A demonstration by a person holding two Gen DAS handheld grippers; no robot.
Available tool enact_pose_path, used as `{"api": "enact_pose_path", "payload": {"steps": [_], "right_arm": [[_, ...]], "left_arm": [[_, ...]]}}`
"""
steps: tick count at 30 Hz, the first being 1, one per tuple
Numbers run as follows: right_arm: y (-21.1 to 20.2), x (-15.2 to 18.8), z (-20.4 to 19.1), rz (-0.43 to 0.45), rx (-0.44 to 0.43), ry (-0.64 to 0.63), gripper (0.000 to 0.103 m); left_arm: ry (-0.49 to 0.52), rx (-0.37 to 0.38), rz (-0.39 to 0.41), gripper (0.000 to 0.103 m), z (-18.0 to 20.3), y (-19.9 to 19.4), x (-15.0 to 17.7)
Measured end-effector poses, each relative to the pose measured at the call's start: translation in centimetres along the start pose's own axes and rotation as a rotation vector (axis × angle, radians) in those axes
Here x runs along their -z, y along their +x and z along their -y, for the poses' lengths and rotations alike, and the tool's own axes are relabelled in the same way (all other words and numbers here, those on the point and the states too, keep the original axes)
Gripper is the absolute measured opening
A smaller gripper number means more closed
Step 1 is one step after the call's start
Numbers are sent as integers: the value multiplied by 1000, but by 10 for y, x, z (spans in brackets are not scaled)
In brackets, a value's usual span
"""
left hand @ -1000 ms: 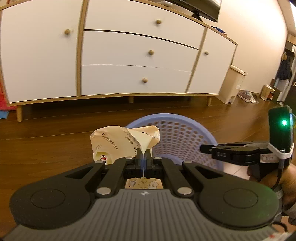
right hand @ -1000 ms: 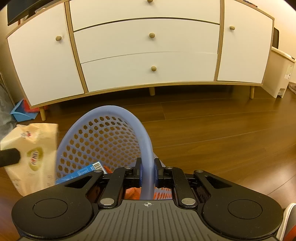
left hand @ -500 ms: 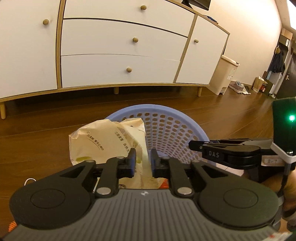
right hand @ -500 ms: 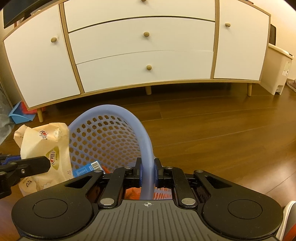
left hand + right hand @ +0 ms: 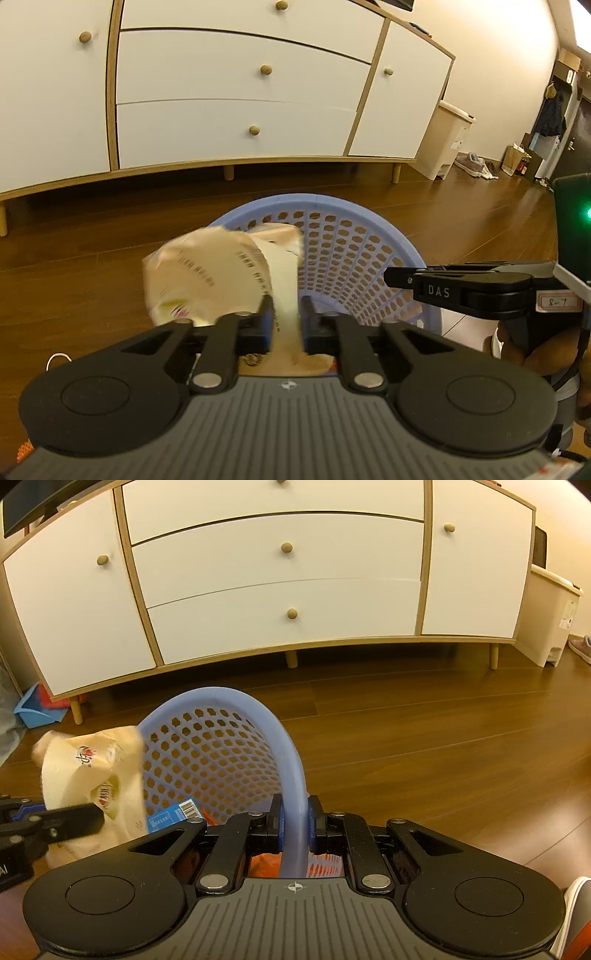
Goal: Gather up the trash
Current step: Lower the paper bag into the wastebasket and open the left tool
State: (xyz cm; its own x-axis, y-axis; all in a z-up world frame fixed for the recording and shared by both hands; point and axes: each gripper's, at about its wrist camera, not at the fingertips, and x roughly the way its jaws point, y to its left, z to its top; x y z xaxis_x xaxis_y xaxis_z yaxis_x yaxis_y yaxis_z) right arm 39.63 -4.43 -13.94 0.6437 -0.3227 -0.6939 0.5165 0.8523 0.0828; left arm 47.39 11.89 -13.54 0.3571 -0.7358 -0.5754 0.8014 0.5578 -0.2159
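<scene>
While the jaws of the left gripper (image 5: 287,317) stand parted, a pale strip of the paper bag (image 5: 214,275) runs through the gap between them; whether the pads touch it cannot be told, and the bag is motion-blurred, so it is judged released or all but released. The bag's crumpled bulk lies just ahead of those jaws and to their left, over the near-left rim of the blue basket (image 5: 354,236), its long axis running from the jaws forward toward the basket's far wall. The right gripper (image 5: 295,821) has its jaws closed on the basket's rim, which passes upright between them, and the basket is tilted with its mouth toward the left gripper. Inside the basket, at the bottom, a blue carton with a barcode (image 5: 173,814) and something orange (image 5: 267,862) are visible. From the right wrist view the bag sits at the basket's left edge, partly outside the rim. The left gripper is the nearer to the bag; the right is taken up with the basket. Judgement: the drop is the step in hand, and the risk is the bag snagging on the rim and falling onto the wooden floor (image 5: 424,738) outside the basket. Beyond the basket stands a white sideboard (image 5: 280,565).
</scene>
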Motion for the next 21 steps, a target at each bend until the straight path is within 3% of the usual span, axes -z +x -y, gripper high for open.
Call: {"api": "enact_pose_path", "payload": {"steps": [7, 13, 21], "right_arm": [[2, 0, 1, 0, 7, 4, 8], [2, 0, 0, 1, 8, 2, 8], [3, 1, 2, -2, 20, 13, 8]], "left_arm": [[7, 110, 73, 5, 2, -4, -5], [14, 80, 48, 25, 4, -2, -6], [17, 70, 28, 26, 2, -3, -5]]}}
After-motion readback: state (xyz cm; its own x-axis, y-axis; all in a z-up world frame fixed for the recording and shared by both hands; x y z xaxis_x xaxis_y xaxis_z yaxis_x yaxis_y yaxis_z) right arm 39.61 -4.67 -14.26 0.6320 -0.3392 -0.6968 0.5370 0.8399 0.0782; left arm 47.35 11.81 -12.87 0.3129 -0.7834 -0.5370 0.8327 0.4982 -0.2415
